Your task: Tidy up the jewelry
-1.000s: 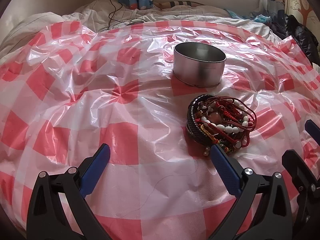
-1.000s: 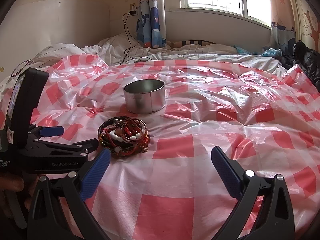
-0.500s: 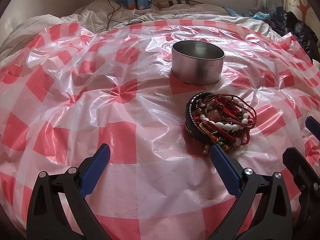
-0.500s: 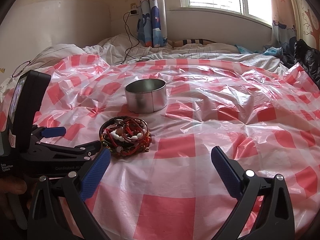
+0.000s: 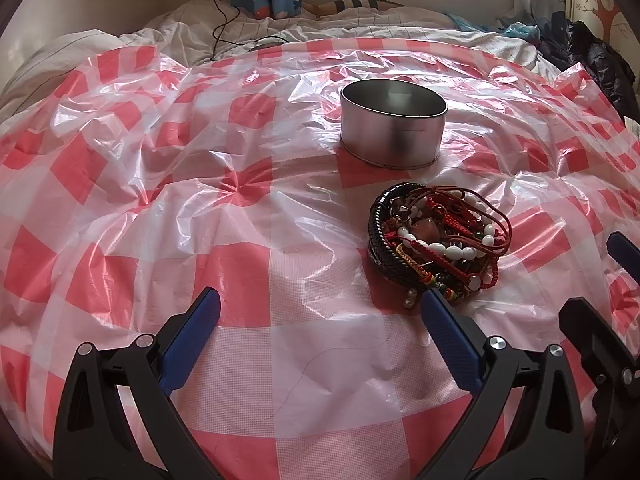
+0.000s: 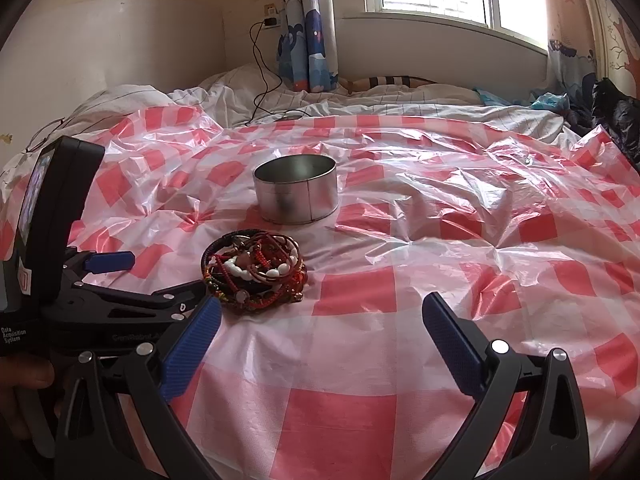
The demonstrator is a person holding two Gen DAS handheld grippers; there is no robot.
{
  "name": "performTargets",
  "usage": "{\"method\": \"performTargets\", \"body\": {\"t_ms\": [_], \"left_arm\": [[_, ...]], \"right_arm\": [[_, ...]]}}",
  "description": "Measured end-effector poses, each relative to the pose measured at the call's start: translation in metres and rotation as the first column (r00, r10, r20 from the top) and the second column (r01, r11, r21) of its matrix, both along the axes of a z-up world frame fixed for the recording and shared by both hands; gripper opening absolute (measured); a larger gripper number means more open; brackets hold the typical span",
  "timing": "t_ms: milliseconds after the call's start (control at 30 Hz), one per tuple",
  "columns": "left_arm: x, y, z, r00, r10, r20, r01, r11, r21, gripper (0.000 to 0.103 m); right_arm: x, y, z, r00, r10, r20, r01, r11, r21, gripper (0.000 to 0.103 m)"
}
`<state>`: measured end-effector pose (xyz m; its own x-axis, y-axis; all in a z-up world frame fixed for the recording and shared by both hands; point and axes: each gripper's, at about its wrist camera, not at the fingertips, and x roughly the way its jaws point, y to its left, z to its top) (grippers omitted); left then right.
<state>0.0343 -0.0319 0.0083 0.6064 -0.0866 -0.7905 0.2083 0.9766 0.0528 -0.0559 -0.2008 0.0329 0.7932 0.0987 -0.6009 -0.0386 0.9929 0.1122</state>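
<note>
A tangled pile of bracelets (image 5: pixel 438 242) lay on a red-and-white checked plastic sheet (image 5: pixel 168 216) spread over a bed, just in front of a round metal tin (image 5: pixel 393 122) that stood upright and open. The left gripper (image 5: pixel 320 312) hovered low over the sheet, its jaws spread wide and holding nothing, its right finger (image 5: pixel 448 332) close beside the pile. The right gripper (image 6: pixel 320 316) likewise had its jaws released, to the right of the bracelets.
</note>
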Motion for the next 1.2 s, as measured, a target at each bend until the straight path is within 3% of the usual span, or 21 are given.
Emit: {"method": "performTargets", "body": {"t_ms": [367,433,567,633,700,867,1000,1067,1200], "left_arm": [[0.004,0.011,-0.002,0.999,0.034,-0.012,-0.034,0.999,0.011,0.097],[0.006,0.018,-0.002,0.998,0.048,-0.029,-0.048,0.999,-0.014,0.097],[0.010,0.028,-0.004,0.996,0.070,-0.055,-0.073,0.996,-0.059,0.097],[0.011,0.028,-0.004,0.996,0.071,-0.056,-0.074,0.995,-0.061,0.097],[0.011,0.028,-0.003,0.997,0.063,-0.055,-0.066,0.996,-0.058,0.097],[0.010,0.021,-0.003,0.998,0.037,-0.060,-0.040,0.998,-0.044,0.097],[0.009,0.020,-0.003,0.997,0.034,-0.065,-0.037,0.998,-0.050,0.097],[0.009,0.021,-0.002,0.997,0.034,-0.067,-0.038,0.998,-0.055,0.097],[0.009,0.020,-0.001,0.997,0.031,-0.066,-0.035,0.997,-0.062,0.097]], "right_arm": [[0.013,-0.001,0.012,0.995,0.099,-0.016,-0.099,0.995,0.009,0.097],[0.016,-0.001,0.016,0.992,0.127,-0.018,-0.127,0.992,-0.007,0.096],[0.026,0.001,0.014,0.982,0.180,-0.055,-0.180,0.984,0.015,0.090],[0.036,0.001,0.010,0.976,0.202,-0.086,-0.200,0.979,0.036,0.081],[0.046,0.000,0.008,0.972,0.208,-0.109,-0.203,0.978,0.058,0.081],[0.074,-0.017,0.002,0.961,0.224,-0.160,-0.189,0.960,0.207,0.076],[0.100,-0.036,-0.012,0.936,0.265,-0.232,-0.165,0.911,0.378,0.057],[0.109,-0.044,-0.019,0.923,0.291,-0.250,-0.153,0.877,0.455,0.052],[0.116,-0.050,-0.029,0.906,0.327,-0.269,-0.147,0.839,0.524,0.040]]}}
